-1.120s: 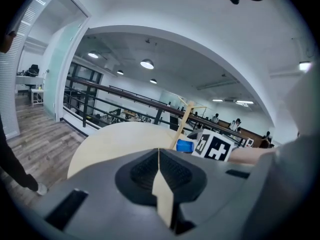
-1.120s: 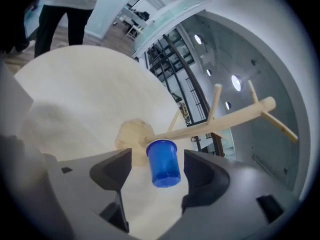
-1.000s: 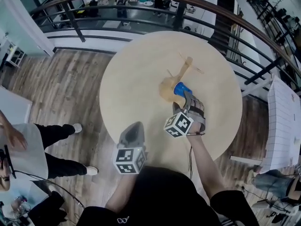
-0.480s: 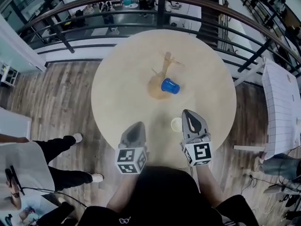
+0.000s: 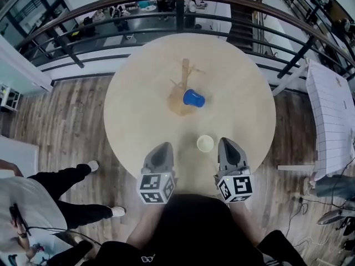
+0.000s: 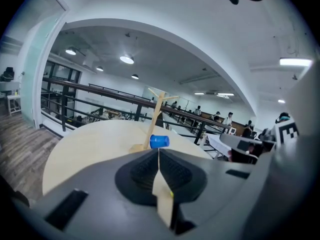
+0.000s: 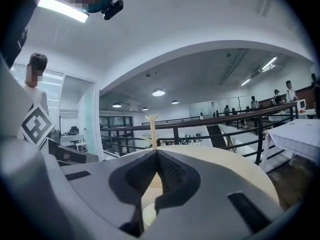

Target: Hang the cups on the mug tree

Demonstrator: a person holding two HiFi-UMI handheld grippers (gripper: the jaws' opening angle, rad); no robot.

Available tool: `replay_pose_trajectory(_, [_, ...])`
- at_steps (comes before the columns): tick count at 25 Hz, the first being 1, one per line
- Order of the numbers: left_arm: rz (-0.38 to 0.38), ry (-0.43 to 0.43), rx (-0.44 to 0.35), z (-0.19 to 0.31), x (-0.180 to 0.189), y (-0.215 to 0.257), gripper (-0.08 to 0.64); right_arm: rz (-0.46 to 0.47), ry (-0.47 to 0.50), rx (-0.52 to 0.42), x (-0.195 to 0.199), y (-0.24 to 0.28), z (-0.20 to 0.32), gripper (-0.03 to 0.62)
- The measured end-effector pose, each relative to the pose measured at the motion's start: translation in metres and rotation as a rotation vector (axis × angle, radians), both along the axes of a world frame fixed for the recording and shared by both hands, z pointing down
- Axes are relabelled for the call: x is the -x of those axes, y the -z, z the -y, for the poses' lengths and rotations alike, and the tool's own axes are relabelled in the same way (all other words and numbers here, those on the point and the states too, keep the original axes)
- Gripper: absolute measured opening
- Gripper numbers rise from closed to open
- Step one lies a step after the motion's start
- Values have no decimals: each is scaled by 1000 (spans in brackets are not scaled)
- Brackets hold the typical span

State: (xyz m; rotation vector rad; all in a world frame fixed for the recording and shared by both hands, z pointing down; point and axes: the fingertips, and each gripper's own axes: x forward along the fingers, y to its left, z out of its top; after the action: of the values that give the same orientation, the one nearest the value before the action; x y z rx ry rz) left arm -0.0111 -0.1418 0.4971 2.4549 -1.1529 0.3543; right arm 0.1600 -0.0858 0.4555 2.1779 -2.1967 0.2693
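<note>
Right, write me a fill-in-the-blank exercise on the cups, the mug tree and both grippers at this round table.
1. The small cup at the wooden mug tree is ____ in colour.
2. The pale cream cup stands on the round light wooden table, nearer the gripper in the person's ____ hand.
3. The jaws of the left gripper and the right gripper are both ____, with nothing held.

Missing words: blue; right; shut
</note>
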Motion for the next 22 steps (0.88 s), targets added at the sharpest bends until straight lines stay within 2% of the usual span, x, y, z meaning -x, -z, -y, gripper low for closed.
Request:
replay_pose_trajectory(16, [15,-7,4,-11,-4,0,14,39,97,-1,13,-5,-7,17])
replay_pose_trajectory(17, [17,-10,5,-12,-4,0,14,42,116,1,15,-6,-7,75])
replay_pose_trajectory(18, [19,-12,6,-12,-5,0,14,46,136,3,17,-8,-7,163])
replay_pose_trajectory(19, [20,-14,8,-12,-4,0,14,49,156,3,19,-10,-7,212])
replay_pose_trajectory(20, [22,-15,9,-13,-4,0,14,48,173,2,22,-12,-7,259])
replay_pose_trajectory(22, [26,-16,9,-13,-3,0,14,22,196,-10,25,-17,-9,308])
